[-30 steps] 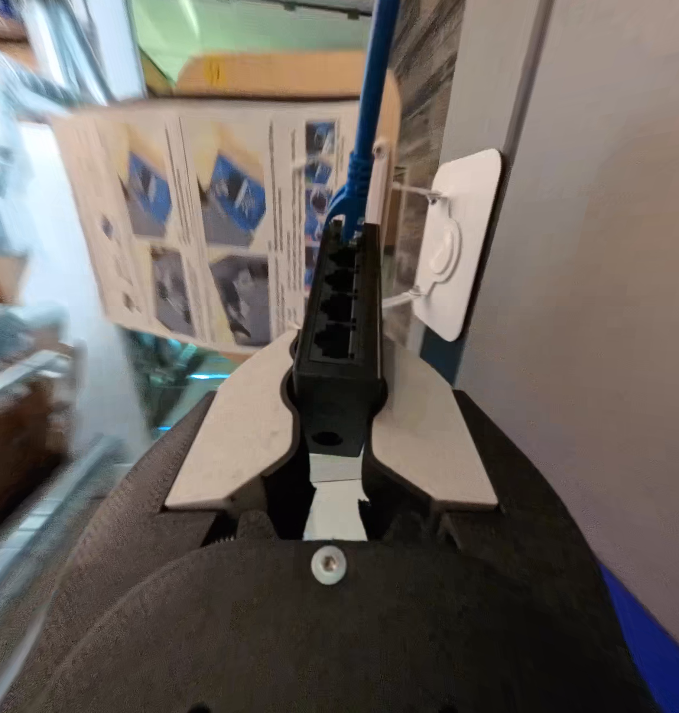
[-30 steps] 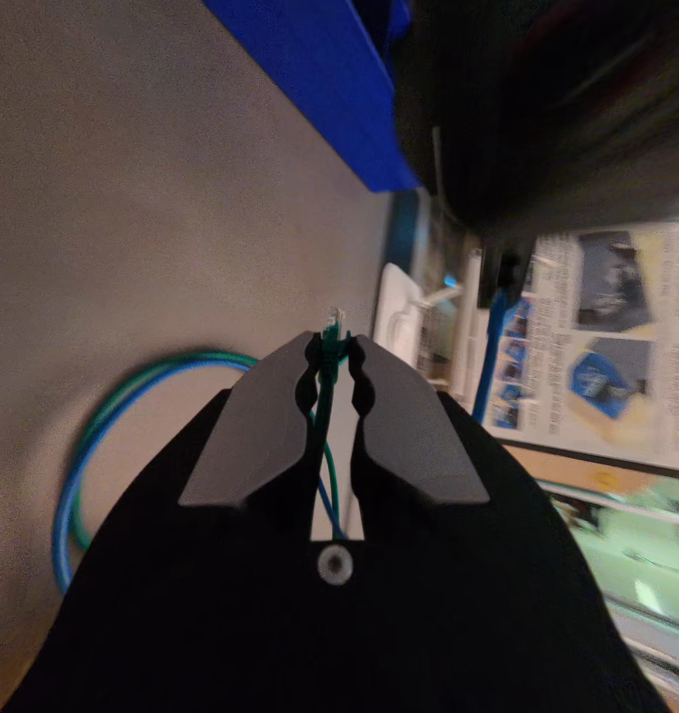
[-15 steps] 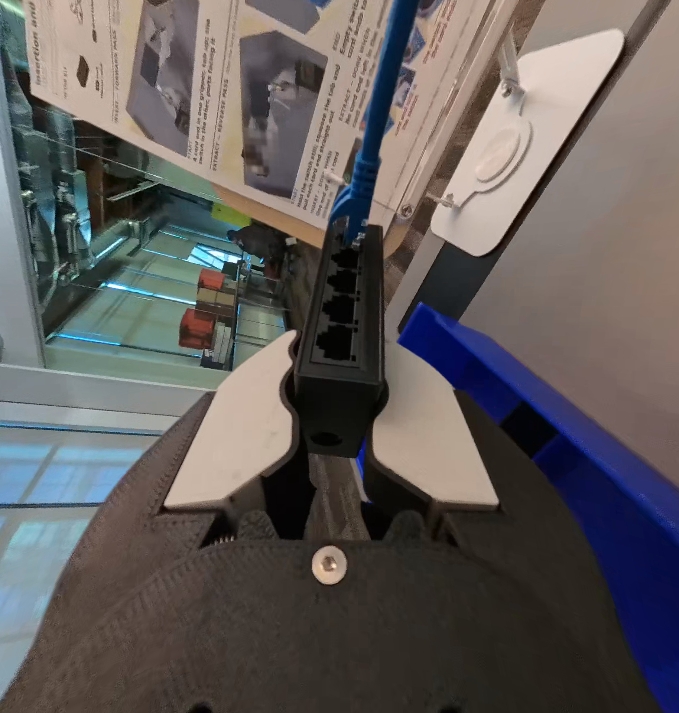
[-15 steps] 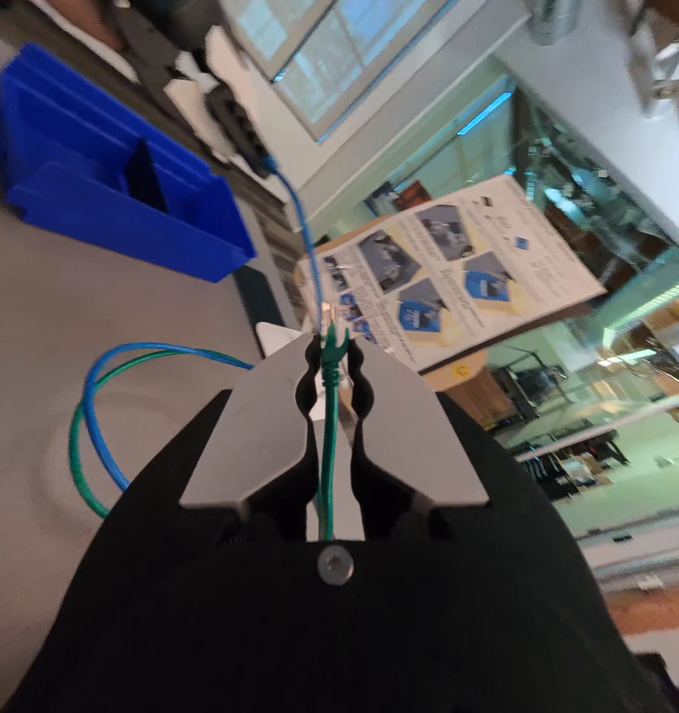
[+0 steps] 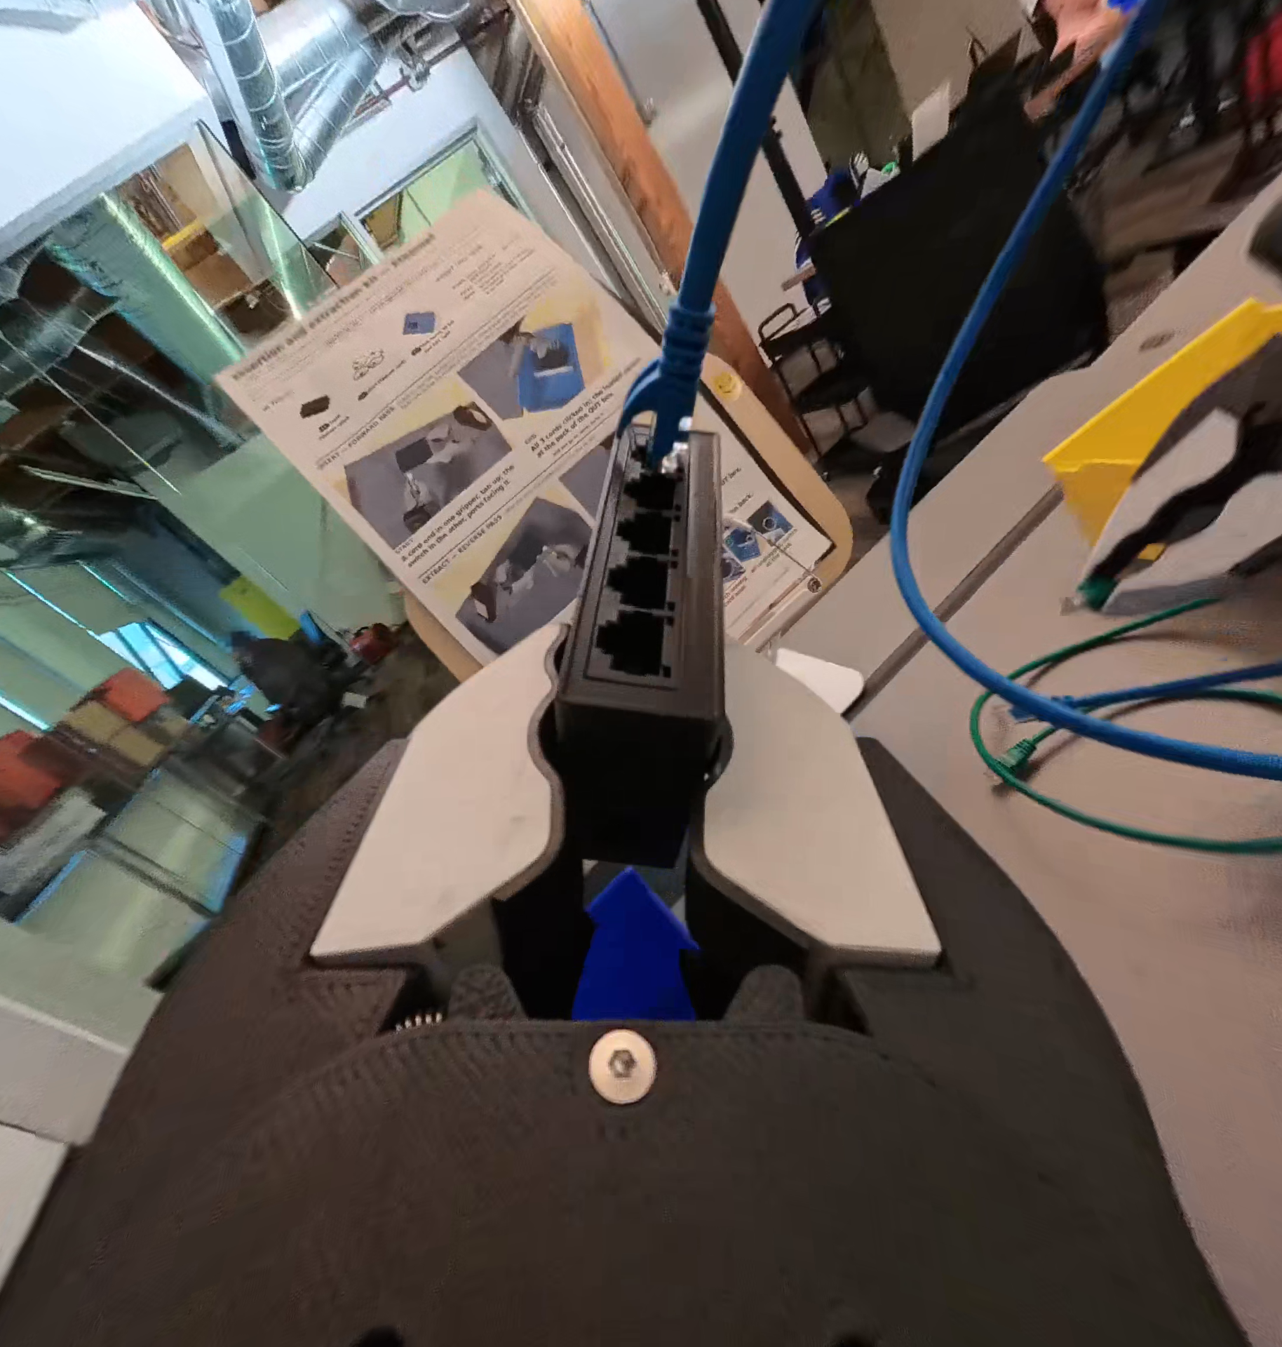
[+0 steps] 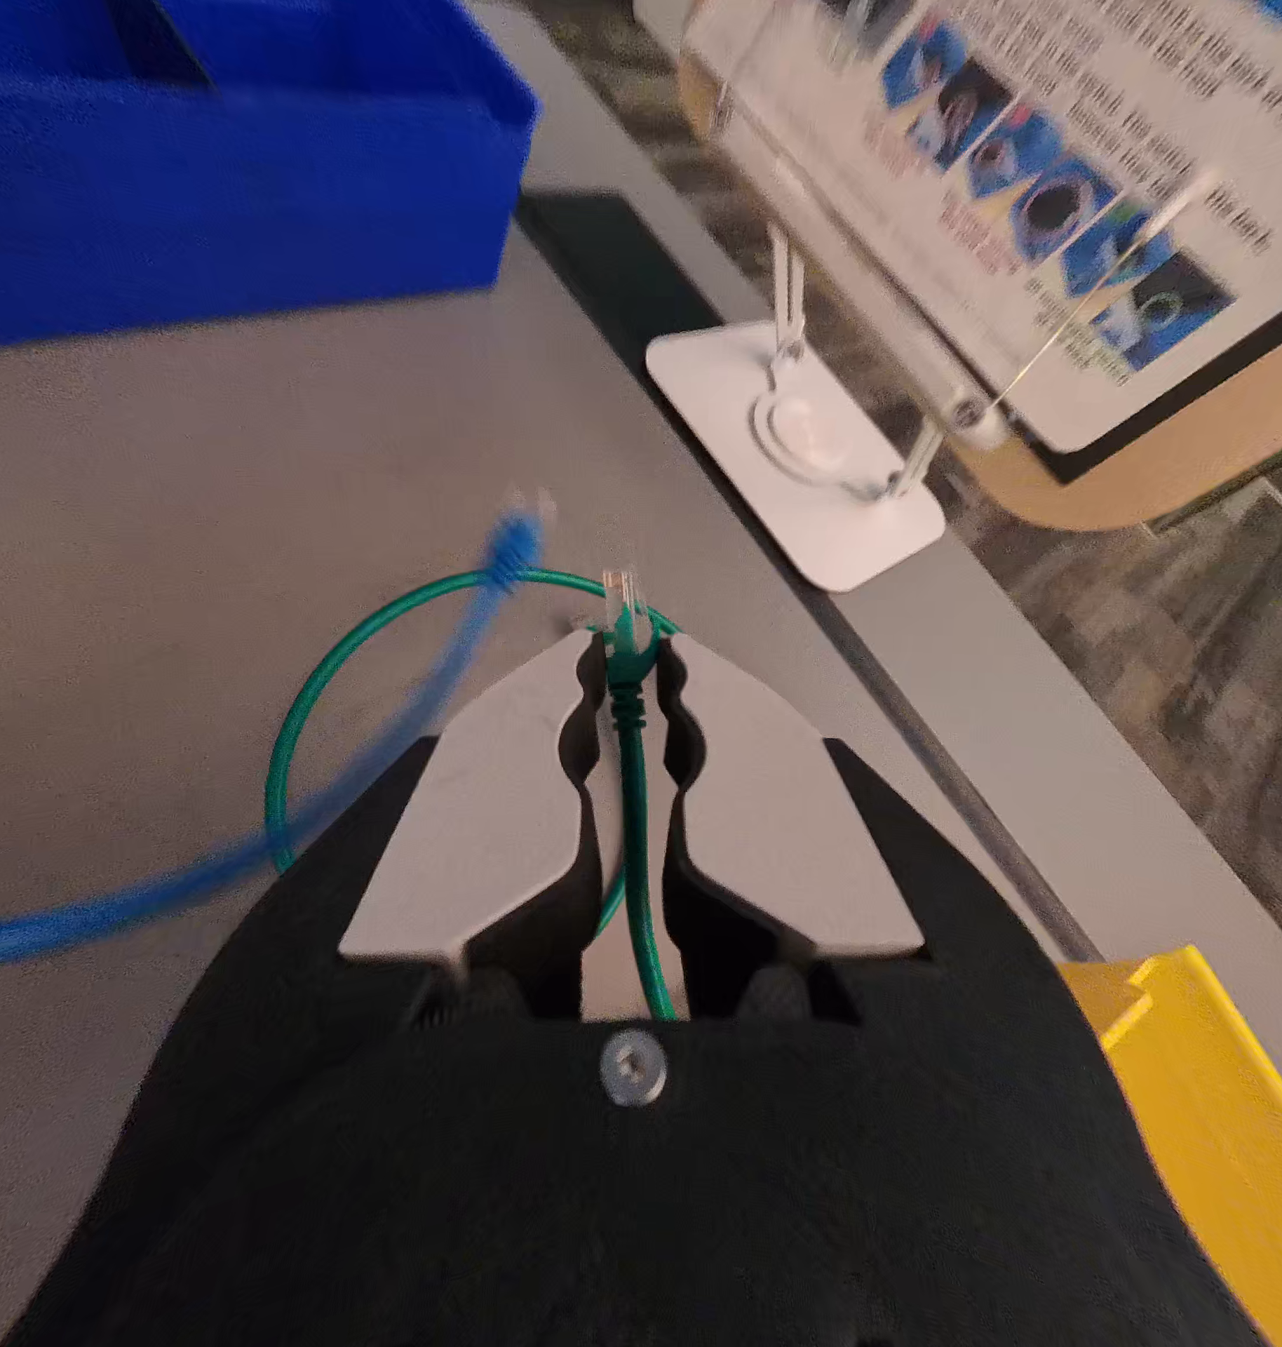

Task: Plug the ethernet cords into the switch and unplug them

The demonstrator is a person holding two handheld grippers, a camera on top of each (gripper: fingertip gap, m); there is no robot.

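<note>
Grey table (image 6: 186, 452), cords looped across it.
Left gripper (image 5: 638, 736) clamps the black switch (image 5: 642, 619), blue cord (image 5: 704, 291) in its far port; right gripper (image 6: 627, 641) pinches the green cord (image 6: 634, 765) plug.

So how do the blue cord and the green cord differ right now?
The blue cord is thicker and plugged into the switch's farthest port; the green cord is thinner and unplugged, its clear plug pinched in the right gripper. Both trail loose across the grey table.
</note>
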